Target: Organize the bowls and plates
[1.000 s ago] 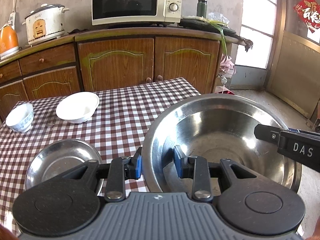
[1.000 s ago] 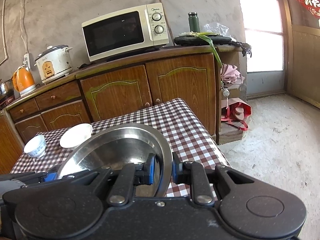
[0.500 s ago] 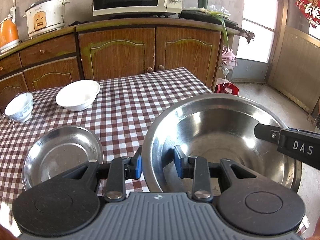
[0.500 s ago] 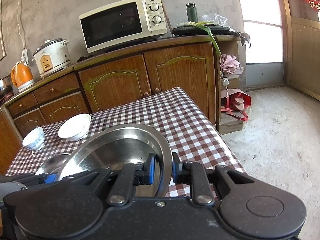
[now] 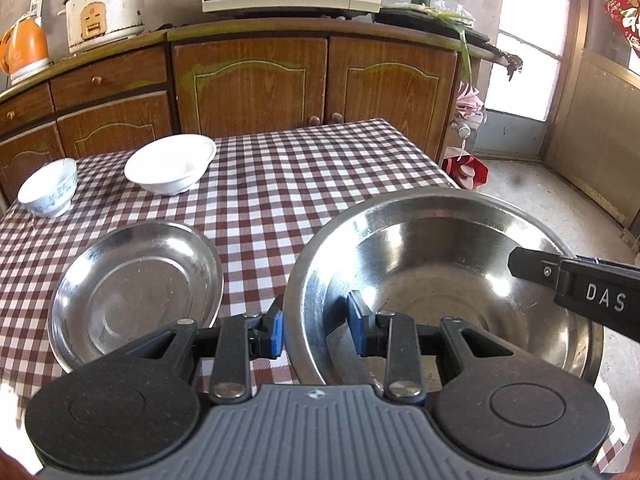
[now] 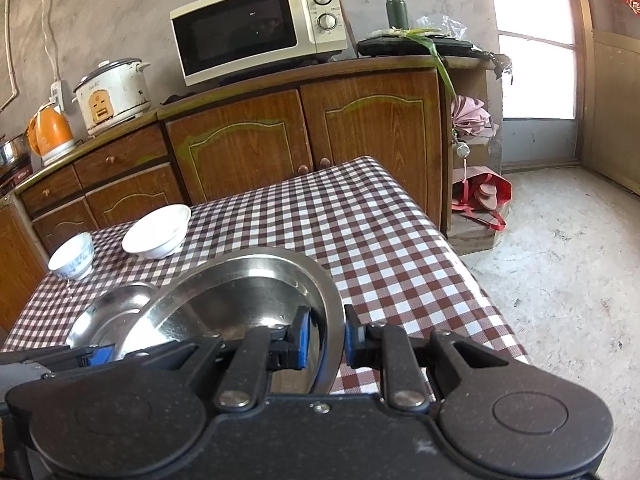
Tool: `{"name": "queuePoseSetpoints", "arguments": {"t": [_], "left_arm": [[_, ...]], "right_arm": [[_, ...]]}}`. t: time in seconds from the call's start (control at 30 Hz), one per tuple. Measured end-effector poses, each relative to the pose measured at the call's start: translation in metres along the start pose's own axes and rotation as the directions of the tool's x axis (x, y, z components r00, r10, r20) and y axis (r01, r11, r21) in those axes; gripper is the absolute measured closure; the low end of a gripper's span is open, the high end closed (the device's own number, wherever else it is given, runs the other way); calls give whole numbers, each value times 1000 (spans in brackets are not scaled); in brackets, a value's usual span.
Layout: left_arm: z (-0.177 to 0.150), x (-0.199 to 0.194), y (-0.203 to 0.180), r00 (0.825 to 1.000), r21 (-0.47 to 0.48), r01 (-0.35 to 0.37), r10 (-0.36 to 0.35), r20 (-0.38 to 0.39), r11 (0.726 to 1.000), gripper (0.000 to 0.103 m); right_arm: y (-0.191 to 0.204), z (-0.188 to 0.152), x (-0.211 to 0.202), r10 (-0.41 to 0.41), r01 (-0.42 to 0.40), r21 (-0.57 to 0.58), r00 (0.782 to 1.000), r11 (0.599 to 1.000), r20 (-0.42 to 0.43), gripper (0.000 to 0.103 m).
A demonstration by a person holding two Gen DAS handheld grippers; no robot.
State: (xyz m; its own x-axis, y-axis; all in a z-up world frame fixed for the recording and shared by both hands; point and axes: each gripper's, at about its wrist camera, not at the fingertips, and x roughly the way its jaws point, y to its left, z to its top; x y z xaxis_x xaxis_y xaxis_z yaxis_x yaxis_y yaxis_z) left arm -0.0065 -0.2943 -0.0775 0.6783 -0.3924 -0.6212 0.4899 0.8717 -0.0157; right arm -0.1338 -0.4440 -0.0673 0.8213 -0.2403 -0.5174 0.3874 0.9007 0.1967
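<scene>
A large steel bowl [image 5: 448, 276] hangs above the checked table, held by both grippers. My left gripper [image 5: 316, 326] is shut on its near left rim. My right gripper [image 6: 324, 338] is shut on the opposite rim of the same bowl [image 6: 248, 292]; one of its black fingers [image 5: 532, 266] reaches in from the right in the left wrist view. A shallow steel plate [image 5: 136, 288] lies on the table to the left, partly behind the bowl in the right wrist view [image 6: 112, 312]. Farther back stand a white bowl [image 5: 172, 168] and a small blue-patterned bowl [image 5: 50, 186].
The checked tablecloth [image 5: 304, 176] covers the table; its right edge drops to a concrete floor [image 6: 560, 260]. Wooden cabinets [image 6: 304, 140] behind carry a microwave [image 6: 256, 28], a rice cooker [image 5: 104, 8] and an orange kettle [image 5: 22, 50]. A red bag [image 6: 484, 196] sits on the floor.
Both grippers have come down a little with the steel bowl still held; the table and the steel plate now show lower and nearer, more of the plate visible.
</scene>
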Motion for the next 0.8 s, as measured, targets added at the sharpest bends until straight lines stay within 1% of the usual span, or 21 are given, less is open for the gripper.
{"name": "queuePoseSetpoints", "arguments": {"t": [0.8], "left_arm": [[-25,11,10,998,-11,-25,25,-54,1000,70]], "right_arm": [[7,-29,18,11,-11,1,997,1000,-75,80]]}}
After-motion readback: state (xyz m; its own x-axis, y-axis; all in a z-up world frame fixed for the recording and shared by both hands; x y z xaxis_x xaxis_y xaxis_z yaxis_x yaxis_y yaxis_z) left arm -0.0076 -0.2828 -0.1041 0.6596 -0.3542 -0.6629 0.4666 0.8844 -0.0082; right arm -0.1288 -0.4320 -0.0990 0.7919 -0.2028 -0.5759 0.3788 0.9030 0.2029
